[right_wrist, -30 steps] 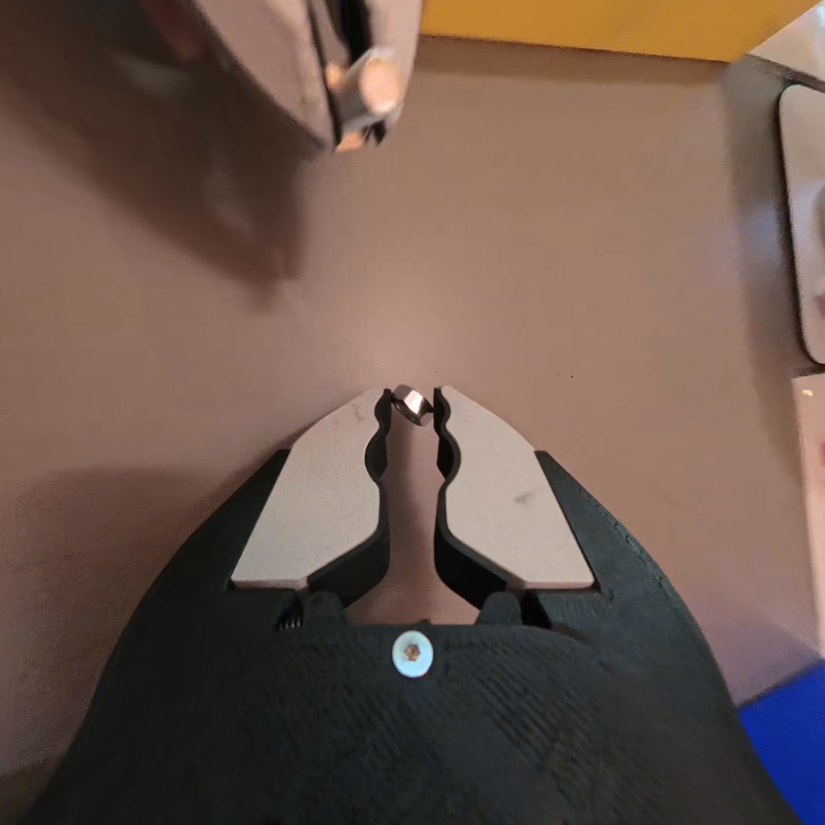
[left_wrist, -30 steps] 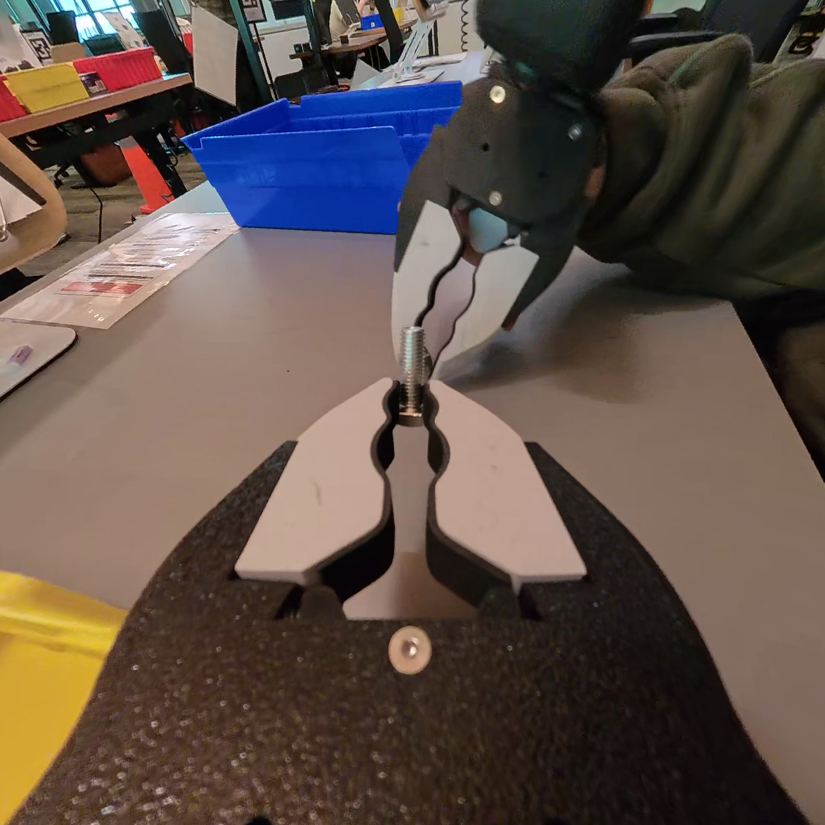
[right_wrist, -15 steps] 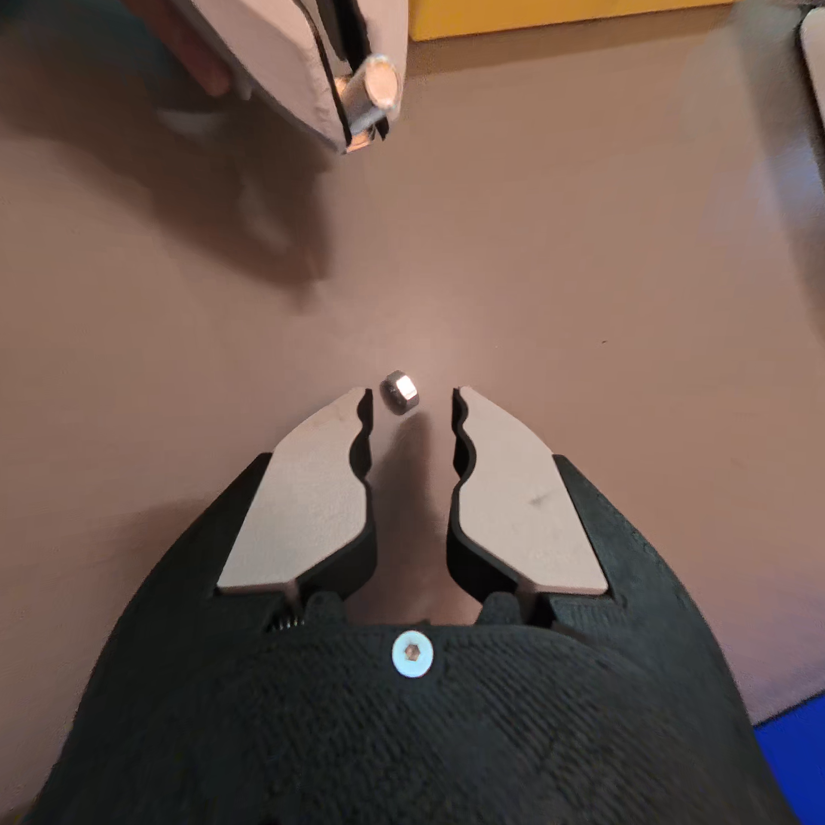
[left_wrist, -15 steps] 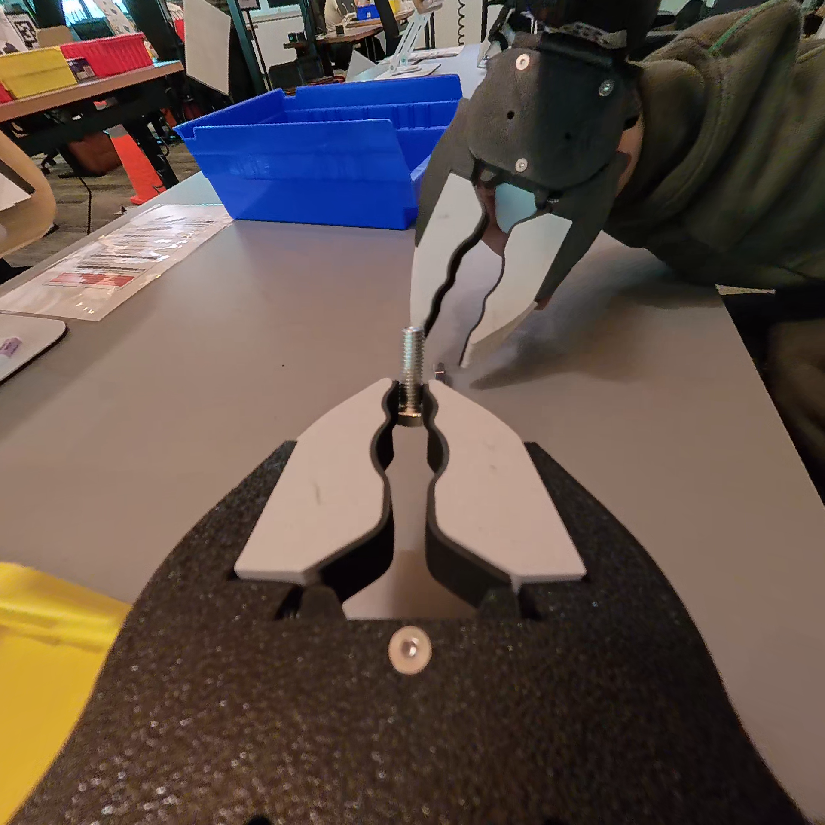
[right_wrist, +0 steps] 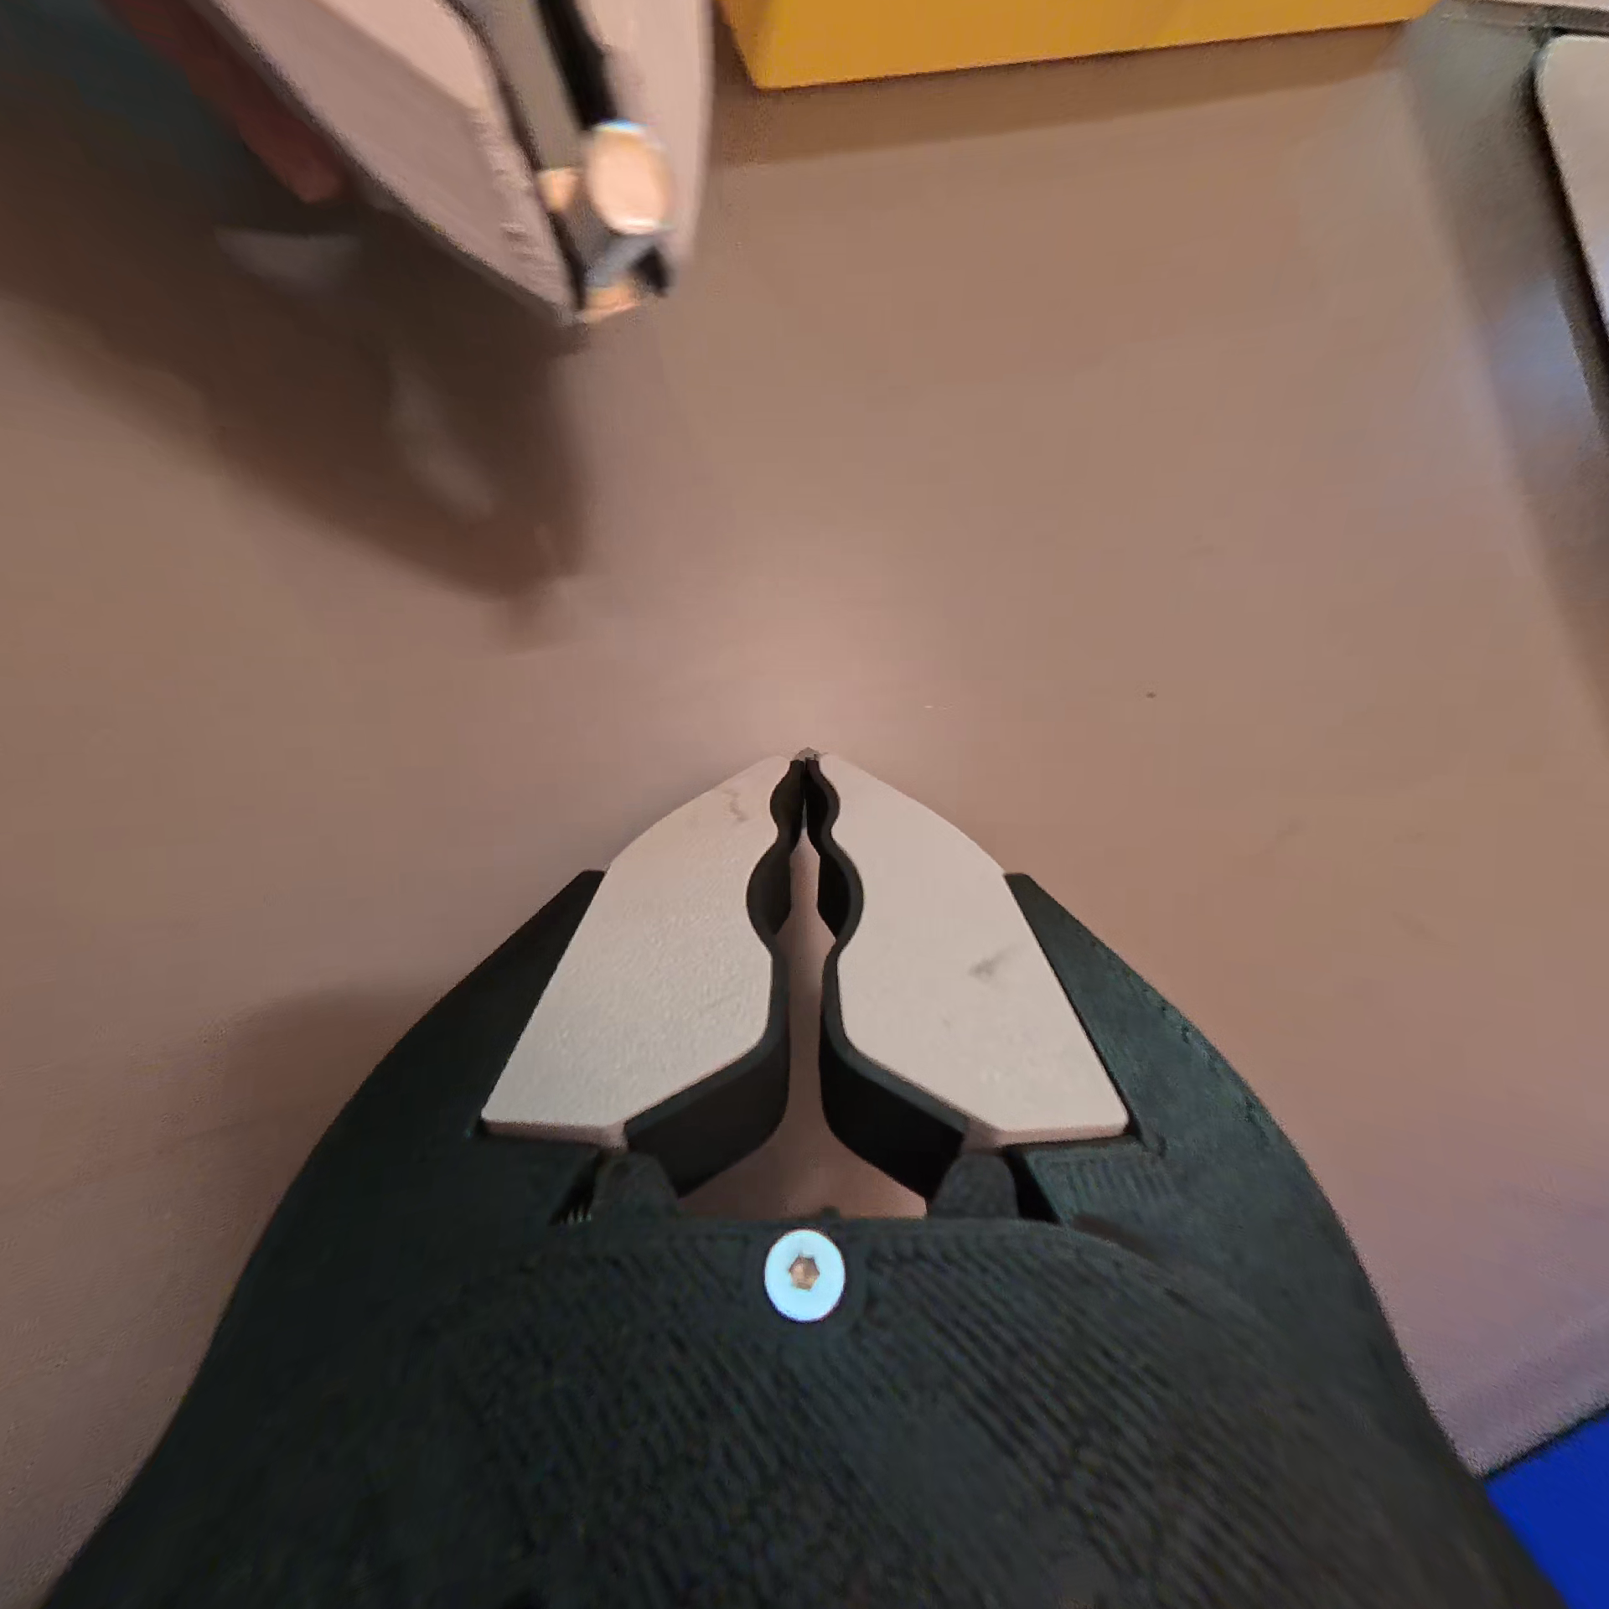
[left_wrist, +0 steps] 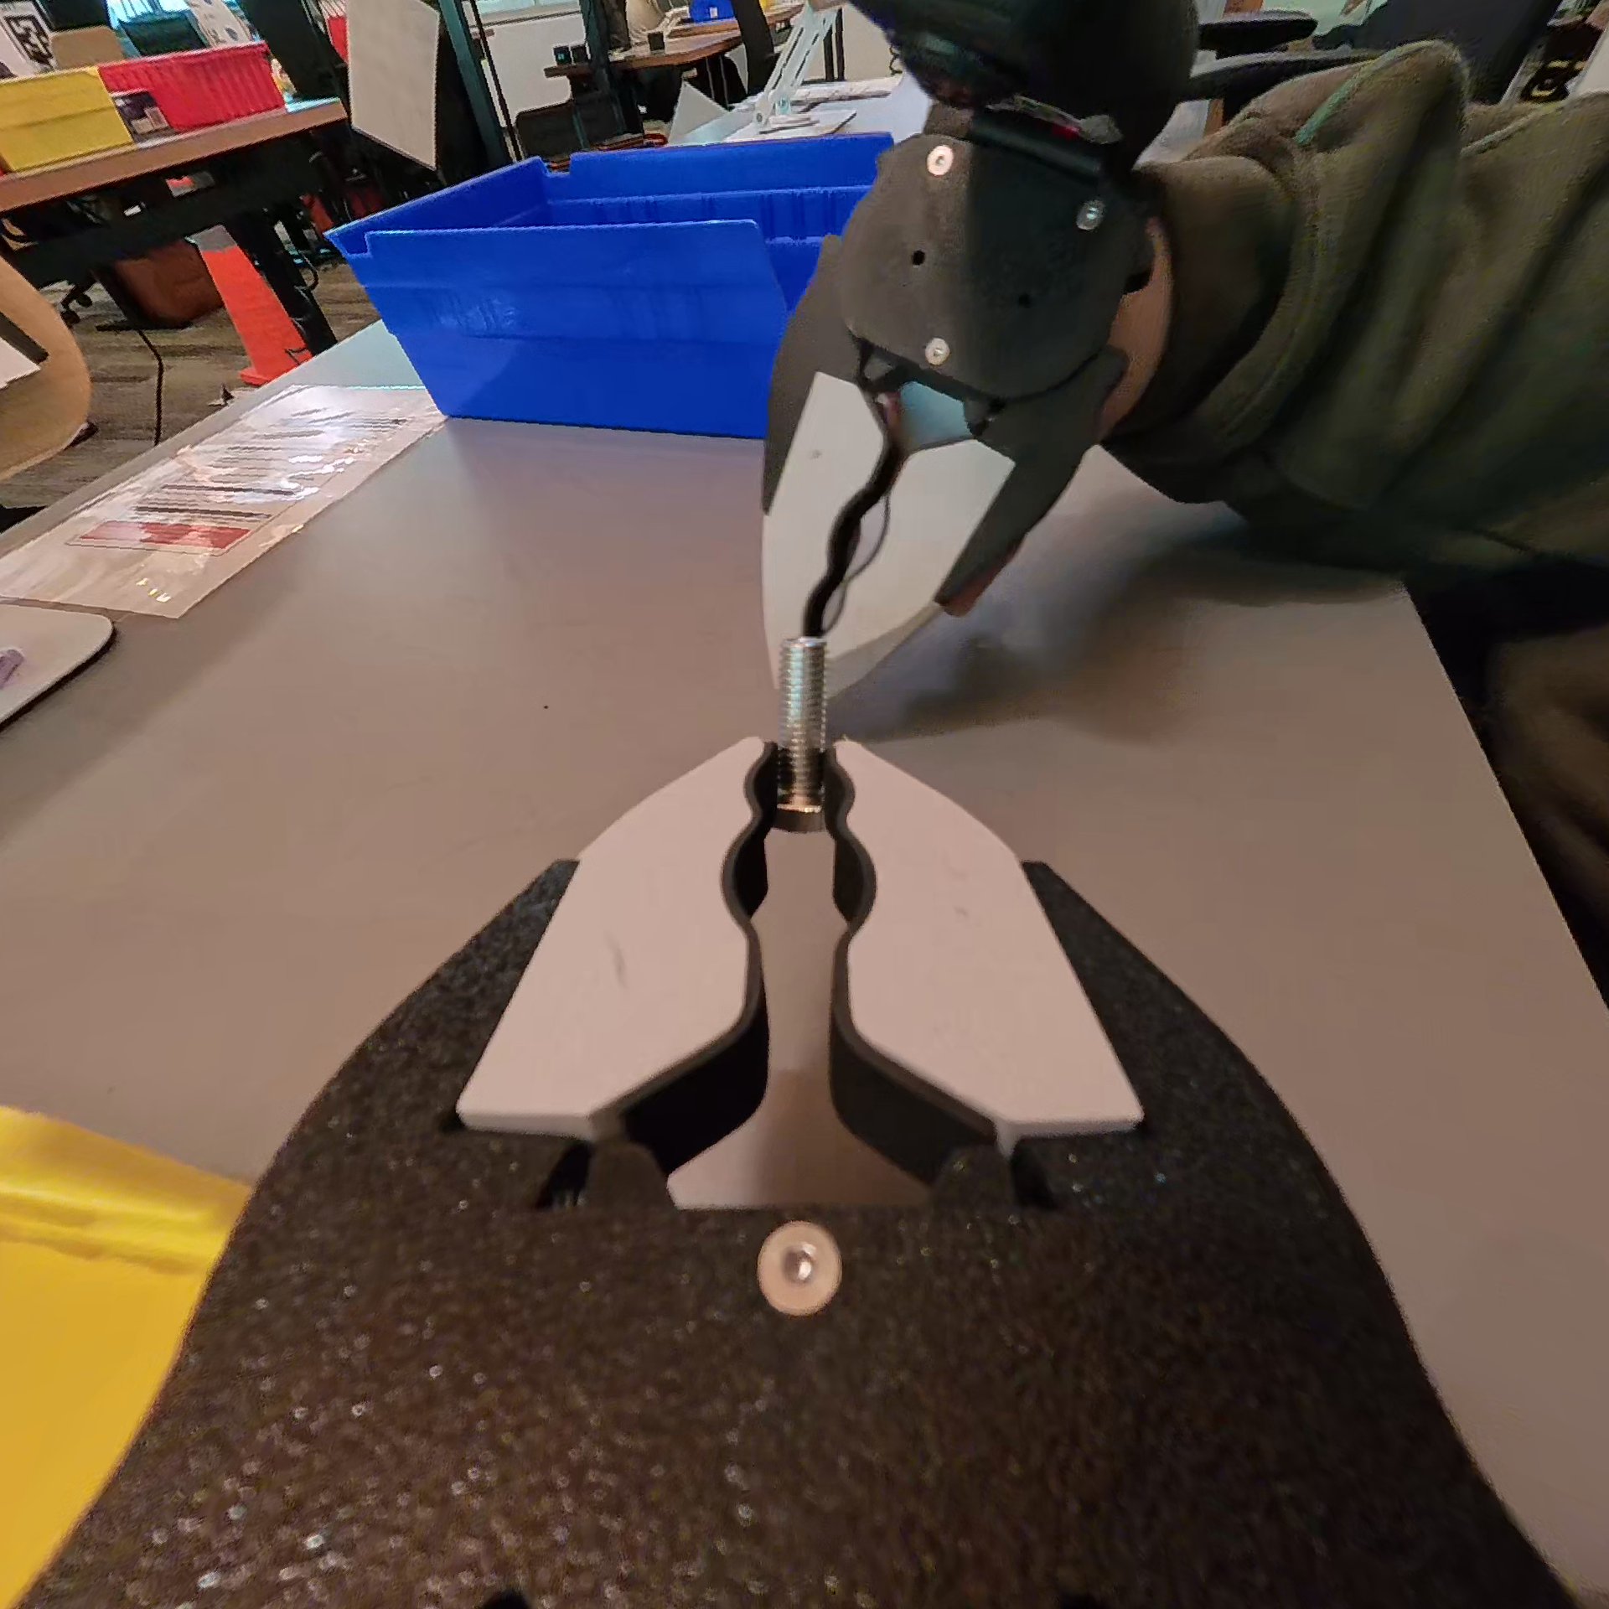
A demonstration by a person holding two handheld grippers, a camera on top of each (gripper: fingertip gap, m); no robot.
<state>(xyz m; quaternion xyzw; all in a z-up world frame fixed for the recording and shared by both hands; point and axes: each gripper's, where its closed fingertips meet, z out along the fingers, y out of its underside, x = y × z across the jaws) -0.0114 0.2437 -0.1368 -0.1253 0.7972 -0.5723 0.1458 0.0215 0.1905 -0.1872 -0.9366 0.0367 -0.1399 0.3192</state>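
The left gripper [left_wrist: 799, 788] is clamped on a silver bolt [left_wrist: 802, 710], gripping it near its head so that the threaded shaft stands upright above the fingertips. In the right wrist view the same bolt [right_wrist: 620, 196] shows end-on at the tip of that gripper, which hangs above the table. The right gripper [right_wrist: 808, 766] has its fingers drawn together until the tips meet; a tiny speck of metal shows at the very tip, too small to tell what it is or whether it is gripped. Seen from the left wrist view, the right gripper [left_wrist: 818, 622] points down at the grey table [left_wrist: 348, 740], its tips just behind the top of the bolt, with a person's olive-green sleeve [left_wrist: 1358, 287] behind it. A blue bin [left_wrist: 592, 296] sits farther back on the table, a plastic-covered sheet [left_wrist: 226, 496] lies to its left, and a yellow bin [left_wrist: 78, 1306] fills the near left corner.
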